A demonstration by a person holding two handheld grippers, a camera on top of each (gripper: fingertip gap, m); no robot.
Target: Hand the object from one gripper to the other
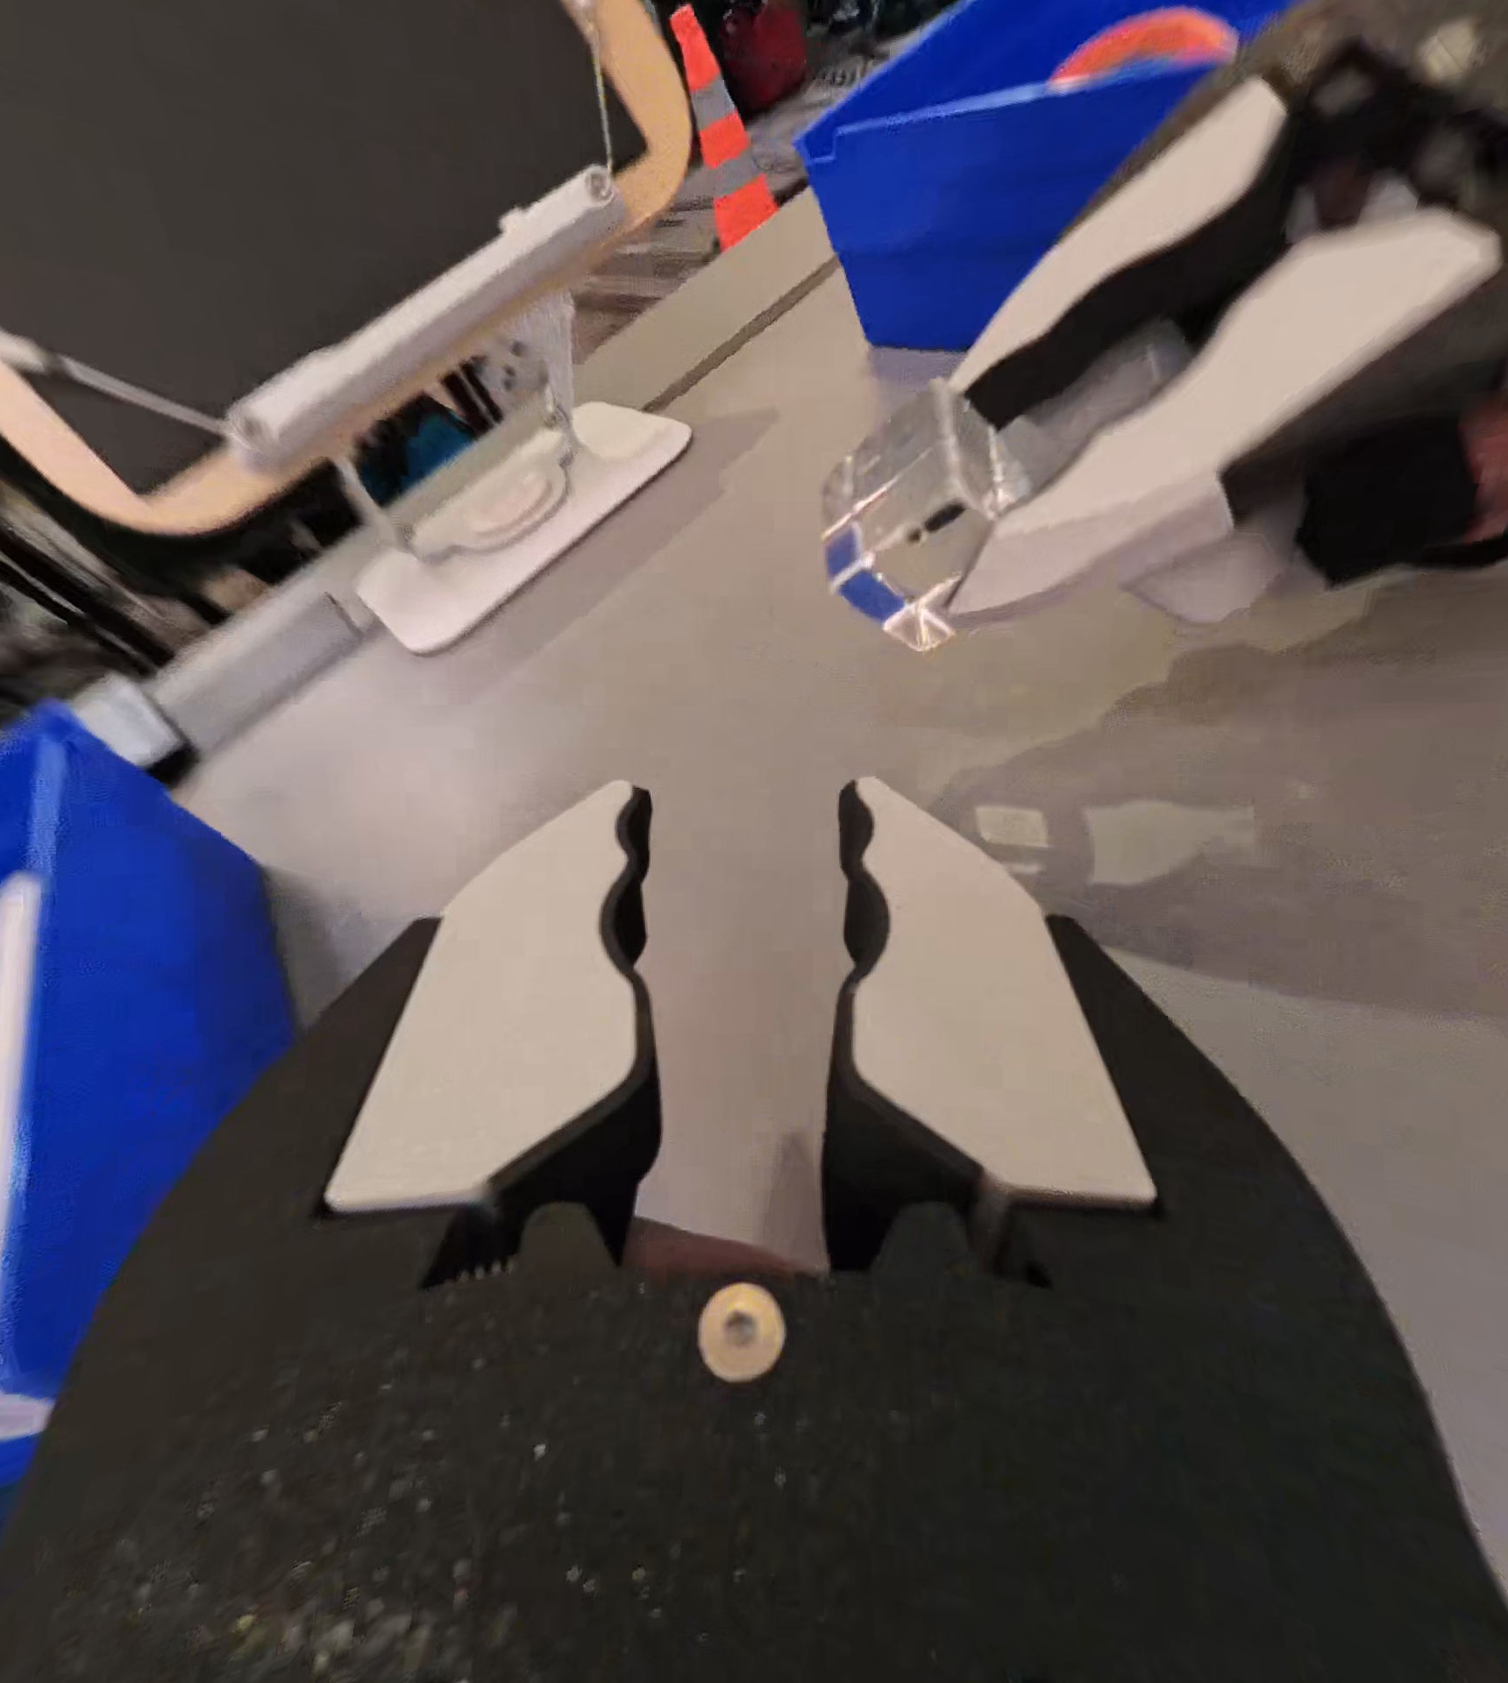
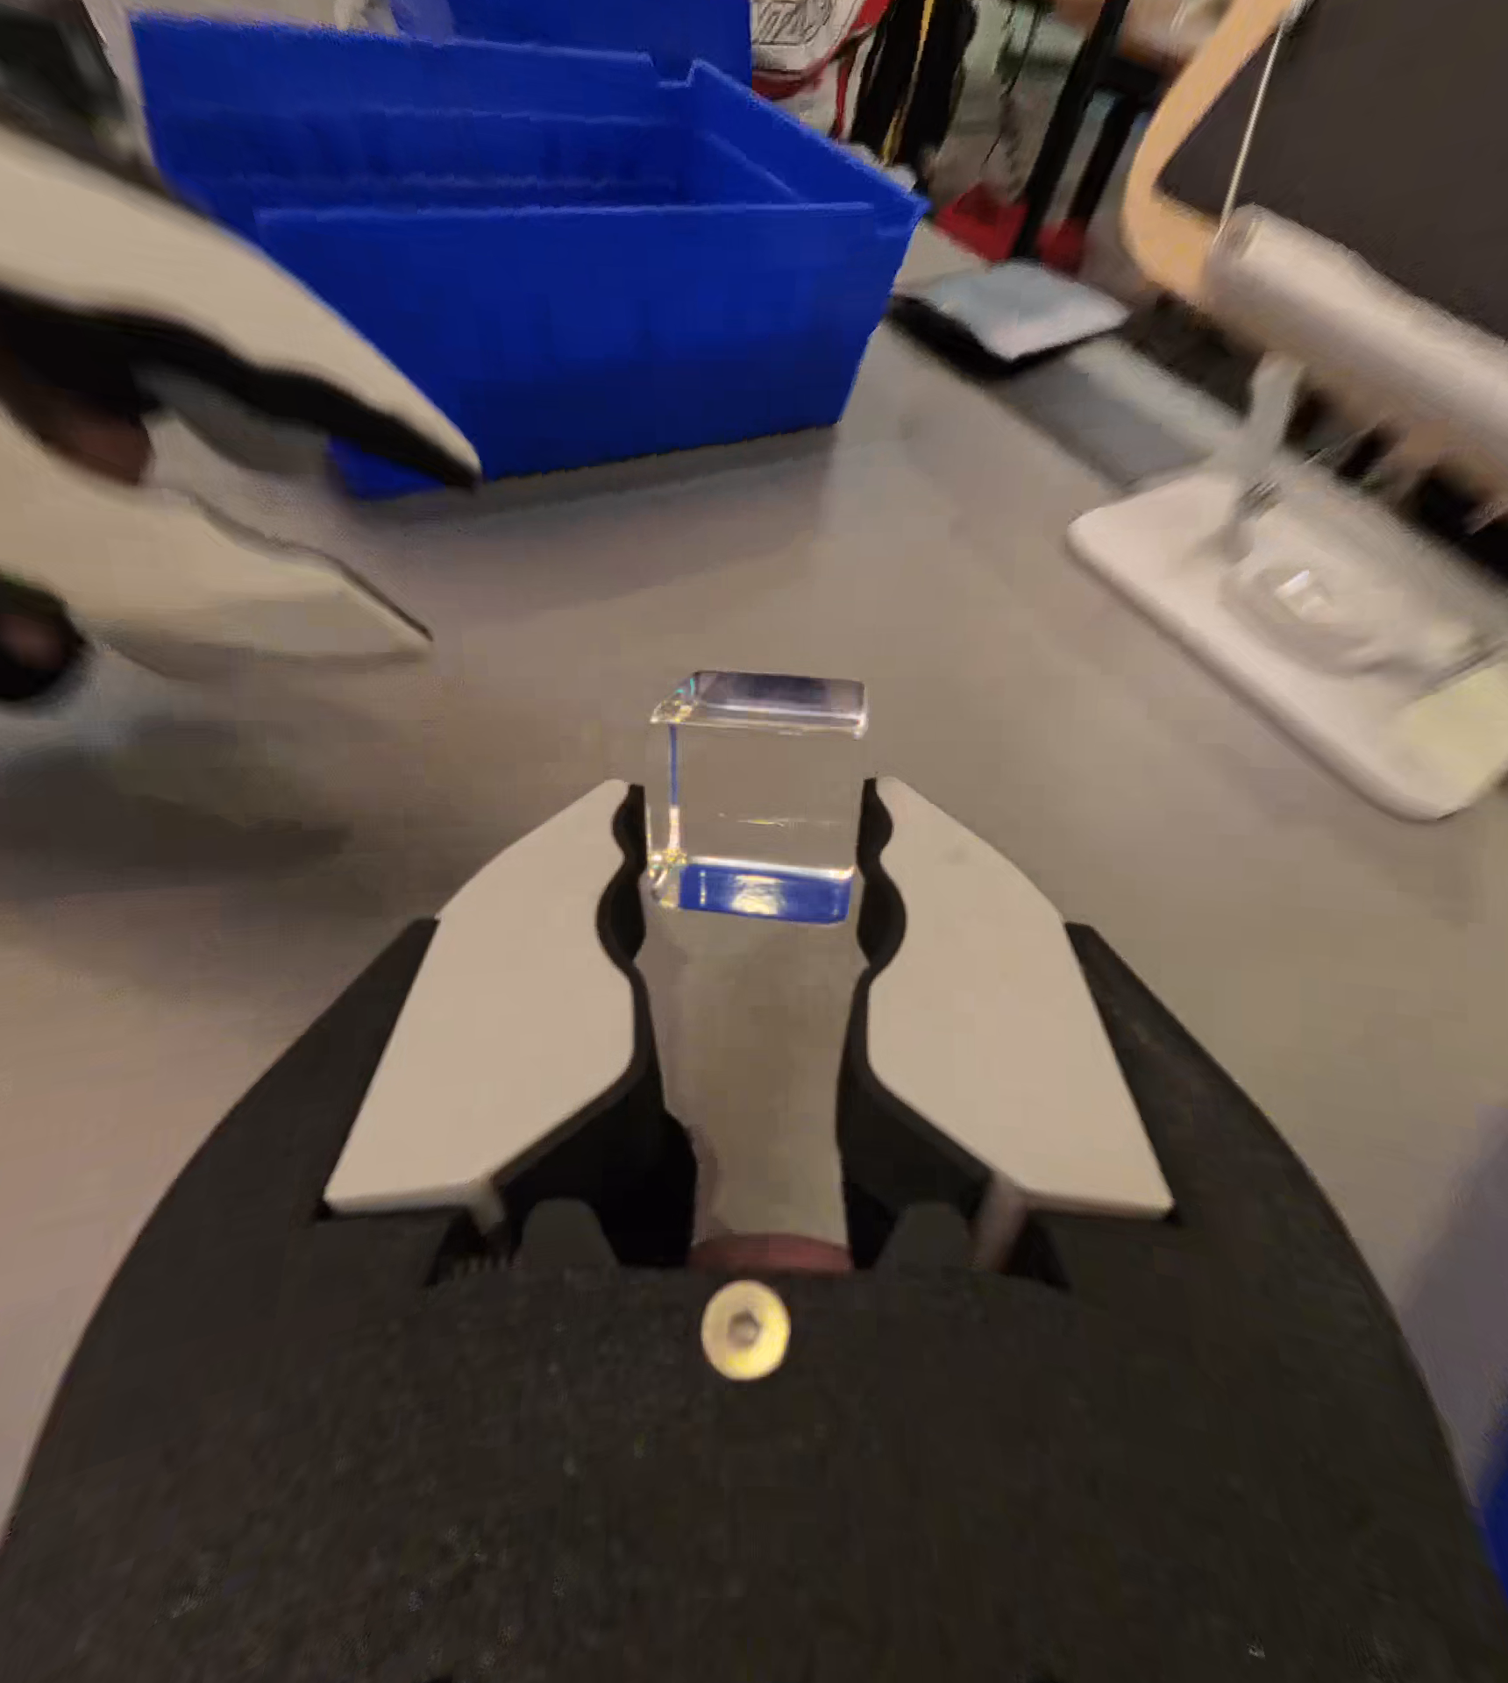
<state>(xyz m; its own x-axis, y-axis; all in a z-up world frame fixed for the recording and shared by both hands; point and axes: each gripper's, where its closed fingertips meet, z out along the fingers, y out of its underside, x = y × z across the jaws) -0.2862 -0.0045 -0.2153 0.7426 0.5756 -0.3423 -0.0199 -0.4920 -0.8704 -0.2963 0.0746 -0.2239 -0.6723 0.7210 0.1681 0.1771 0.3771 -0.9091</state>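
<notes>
Right gripper (image 2: 755, 810) clamps the clear cube (image 2: 755, 797) at its fingertips, above the grey table (image 2: 1051, 911). Left gripper (image 1: 743, 820) — jaws apart, empty — waits at ten o'clock. Next, probably: line up on the cube's free faces, then close.

A blue bin (image 2: 568, 300) and a white-based stand (image 2: 1297, 637) sit well apart on the grey table (image 2: 960, 656).

The clear, glossy glass-like cube (image 2: 755, 801) at frame centre gleams. The right claw (image 2: 752, 824) pinching it has matt pale-grey plastic fingers (image 2: 495, 1002) on a rough, grainy black body. The smooth grey tabletop (image 2: 732, 565) shines faintly; the blue plastic bin (image 2: 550, 310), upper left, looks semi-gloss.
</notes>
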